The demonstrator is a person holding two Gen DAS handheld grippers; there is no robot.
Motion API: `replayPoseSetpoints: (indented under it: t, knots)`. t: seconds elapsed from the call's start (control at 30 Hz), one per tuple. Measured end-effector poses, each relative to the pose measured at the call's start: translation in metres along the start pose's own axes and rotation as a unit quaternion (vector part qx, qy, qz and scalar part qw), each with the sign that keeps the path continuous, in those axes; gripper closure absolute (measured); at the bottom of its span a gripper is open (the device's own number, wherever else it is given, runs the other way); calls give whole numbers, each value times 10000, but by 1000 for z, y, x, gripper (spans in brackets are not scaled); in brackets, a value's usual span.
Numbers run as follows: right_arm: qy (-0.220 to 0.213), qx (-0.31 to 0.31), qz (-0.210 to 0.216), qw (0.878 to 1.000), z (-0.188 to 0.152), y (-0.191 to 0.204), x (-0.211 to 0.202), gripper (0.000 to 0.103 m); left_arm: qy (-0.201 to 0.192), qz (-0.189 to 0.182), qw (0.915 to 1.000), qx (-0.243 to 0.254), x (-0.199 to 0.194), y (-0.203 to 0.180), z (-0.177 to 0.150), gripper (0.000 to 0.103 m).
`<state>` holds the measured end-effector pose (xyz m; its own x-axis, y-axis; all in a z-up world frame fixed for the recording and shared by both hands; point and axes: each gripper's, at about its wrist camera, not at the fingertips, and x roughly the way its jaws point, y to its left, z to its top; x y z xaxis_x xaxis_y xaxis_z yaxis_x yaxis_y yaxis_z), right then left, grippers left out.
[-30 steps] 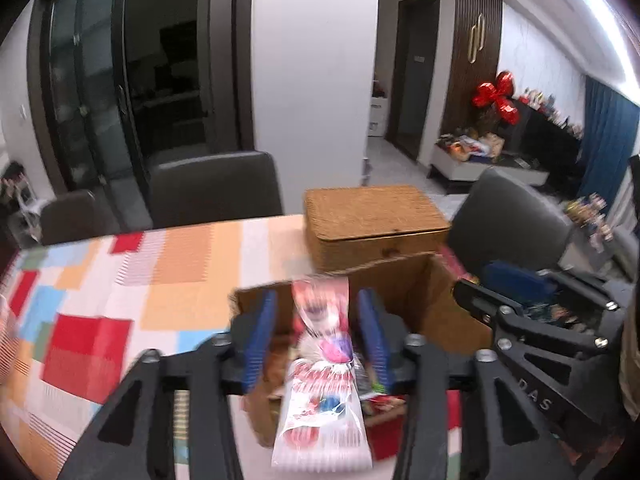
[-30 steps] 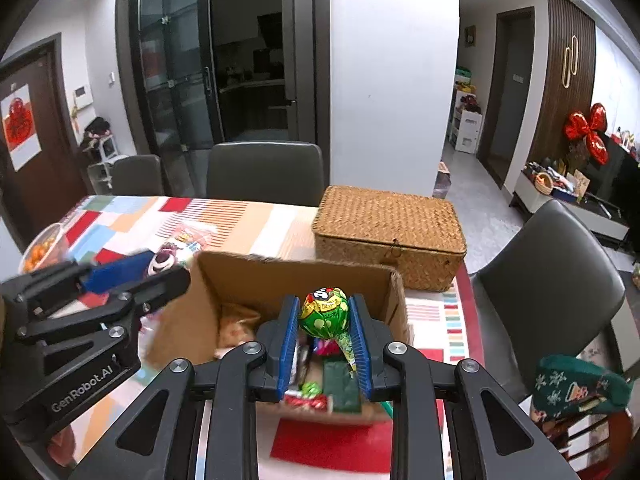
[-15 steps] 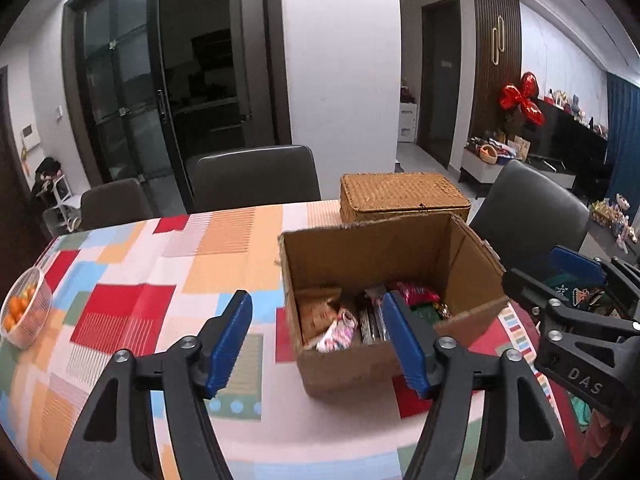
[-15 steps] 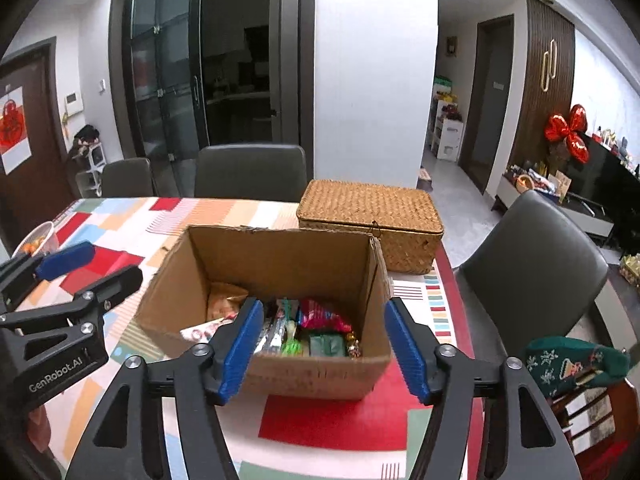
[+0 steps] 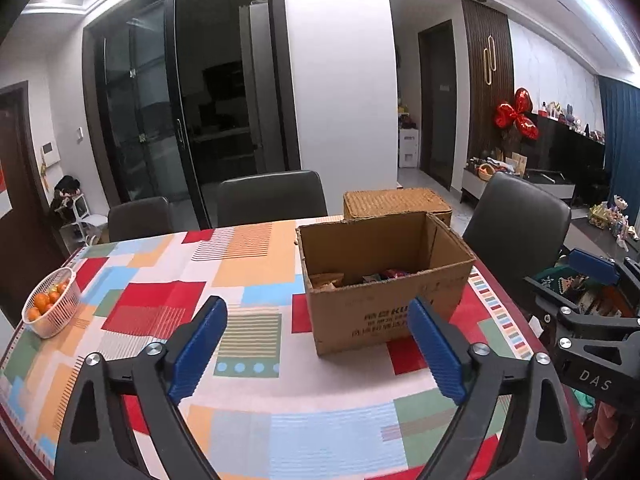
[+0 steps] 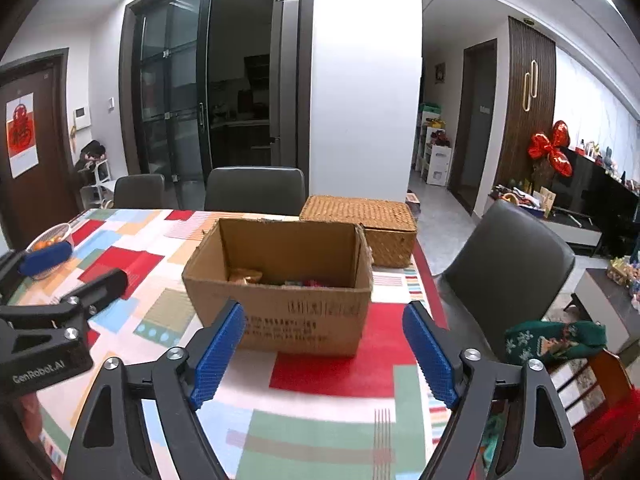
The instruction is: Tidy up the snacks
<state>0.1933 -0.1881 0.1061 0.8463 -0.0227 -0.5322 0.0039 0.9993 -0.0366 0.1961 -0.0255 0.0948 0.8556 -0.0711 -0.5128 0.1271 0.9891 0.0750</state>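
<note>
An open cardboard box (image 5: 384, 308) stands on the patchwork tablecloth, also in the right wrist view (image 6: 296, 316). Snack packets (image 5: 360, 278) lie in its bottom, partly hidden by the walls; they also show in the right wrist view (image 6: 248, 276). My left gripper (image 5: 318, 346) is open and empty, back from the box over the near table. My right gripper (image 6: 324, 350) is open and empty, just short of the box's near wall. Each gripper shows at the edge of the other's view.
A lidded wicker basket (image 6: 360, 228) stands behind the box. A white basket of oranges (image 5: 50, 306) sits at the table's left edge. Dark chairs (image 5: 272, 198) stand around the table (image 5: 248, 256), one at the right (image 6: 508, 264).
Both grippers let go of their snacks into the box, opened wide, and pulled back toward the near table edge. The box now looks smaller and farther.
</note>
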Motion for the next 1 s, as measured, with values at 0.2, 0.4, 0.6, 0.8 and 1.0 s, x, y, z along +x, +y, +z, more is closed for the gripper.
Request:
replayPoseSetpoints:
  t: [0.2, 0.4, 0.6, 0.8, 1.0]
  knots:
    - [-112, 2, -196, 9997, -19, 2, -36, 17, -96, 19, 9999, -48, -30, 1, -14, 3]
    - [-231, -23, -214, 9995, -33, 5, -62, 17, -118, -38, 9999, -83, -50, 2, -26, 0]
    - [-349, -119, -247, 9990, -40, 12, -82, 17, -129, -84, 9998, -159, -64, 5, -35, 0]
    - [-409, -115, -255, 9988, -45, 15, -95, 17, -164, -101, 9996, -205, -70, 7, -37, 0]
    - [-422, -109, -200, 9988, -47, 17, -99, 17, -81, -150, 9995, -269, -70, 8, -40, 0]
